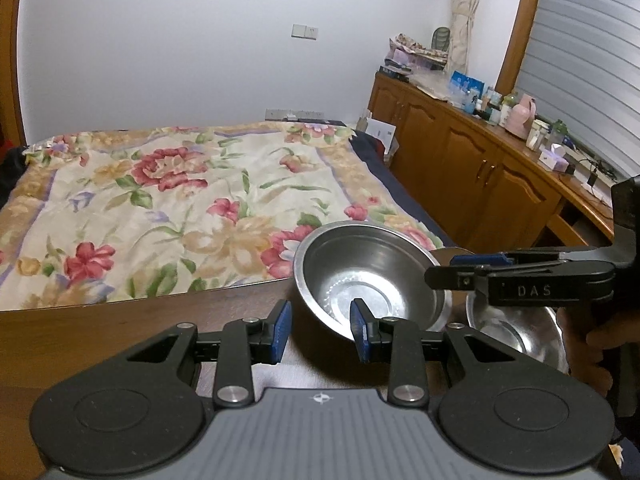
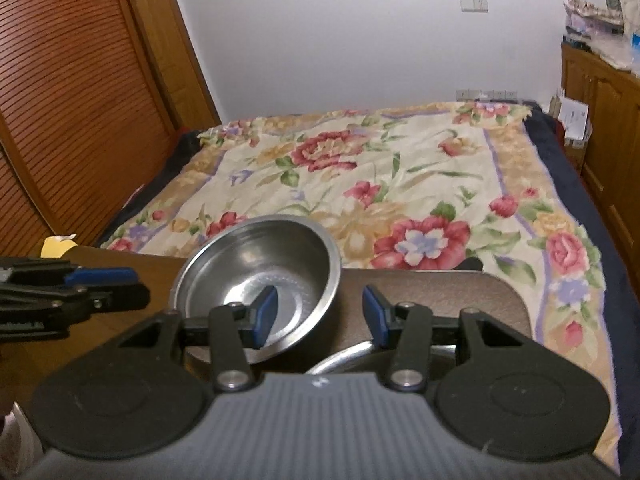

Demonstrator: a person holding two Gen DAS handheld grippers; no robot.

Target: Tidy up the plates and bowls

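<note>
A steel bowl (image 1: 368,276) (image 2: 256,276) stands tilted on the brown table (image 1: 160,320) (image 2: 440,292), its mouth turned toward me. It leans over a second steel bowl (image 1: 516,332) whose rim (image 2: 344,356) shows low in the right wrist view. My right gripper (image 2: 320,314) (image 1: 448,270) is open and straddles the tilted bowl's right wall, one finger inside and one outside. My left gripper (image 1: 320,330) (image 2: 132,284) is open at the bowl's near left rim, with only table showing between its pads. I cannot tell what props the tilted bowl.
A bed with a floral cover (image 1: 180,200) (image 2: 380,184) lies just past the table's far edge. A wooden cabinet (image 1: 460,160) crowded with bottles runs along the right. A louvred wooden door (image 2: 72,100) stands at the left. A hand (image 1: 592,344) holds the right gripper.
</note>
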